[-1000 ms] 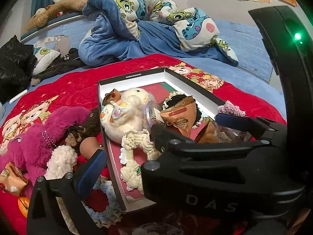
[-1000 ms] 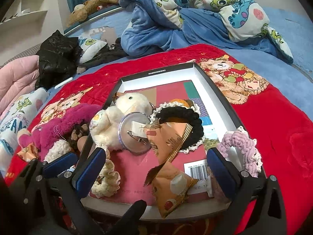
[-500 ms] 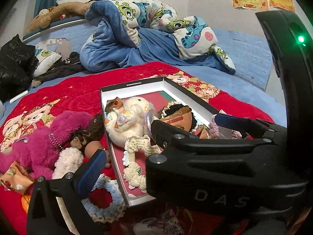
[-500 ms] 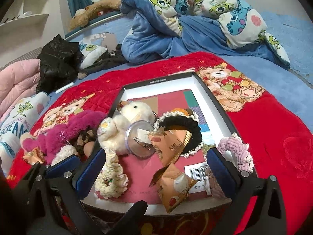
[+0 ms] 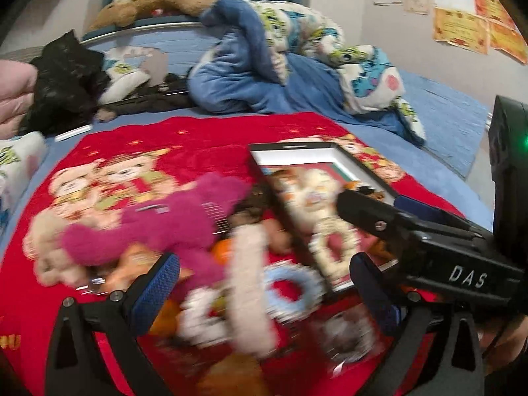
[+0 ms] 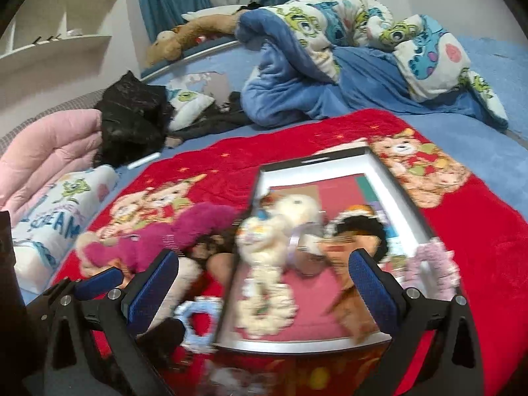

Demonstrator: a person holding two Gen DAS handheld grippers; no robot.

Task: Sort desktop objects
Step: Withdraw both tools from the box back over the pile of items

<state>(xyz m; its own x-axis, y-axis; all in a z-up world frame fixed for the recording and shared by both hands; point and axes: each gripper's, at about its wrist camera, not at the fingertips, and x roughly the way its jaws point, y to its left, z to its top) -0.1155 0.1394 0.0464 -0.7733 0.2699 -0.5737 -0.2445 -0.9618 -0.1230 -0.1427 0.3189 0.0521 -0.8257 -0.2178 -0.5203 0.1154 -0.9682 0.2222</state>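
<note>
A black-rimmed shallow box (image 6: 401, 191) lies on a red bear-print blanket (image 6: 211, 161). In it are a white plush (image 6: 297, 208), a cream scrunchie (image 6: 264, 307), a black scrunchie (image 6: 359, 227) and orange snack packets (image 6: 353, 300). A pink scrunchie (image 6: 432, 270) rests on its right rim. Left of the box lie a magenta plush (image 5: 178, 221), a light-blue scrunchie (image 5: 290, 290) and a cream fluffy piece (image 5: 247, 287). My left gripper (image 5: 264, 293) is open above these loose items. My right gripper (image 6: 264, 283) is open and empty over the box's near end. Both views are blurred.
A blue cartoon duvet (image 6: 330, 59) is heaped at the back of the bed. A black bag (image 6: 132, 115) and pink quilt (image 6: 43, 158) lie at the left. White shelves (image 6: 56, 39) stand at the far left. The right gripper's body (image 5: 445, 264) crosses the left wrist view.
Both grippers have pulled back and swung left. The left wrist view now centres on the loose toys left of the box. Nothing was picked up.
</note>
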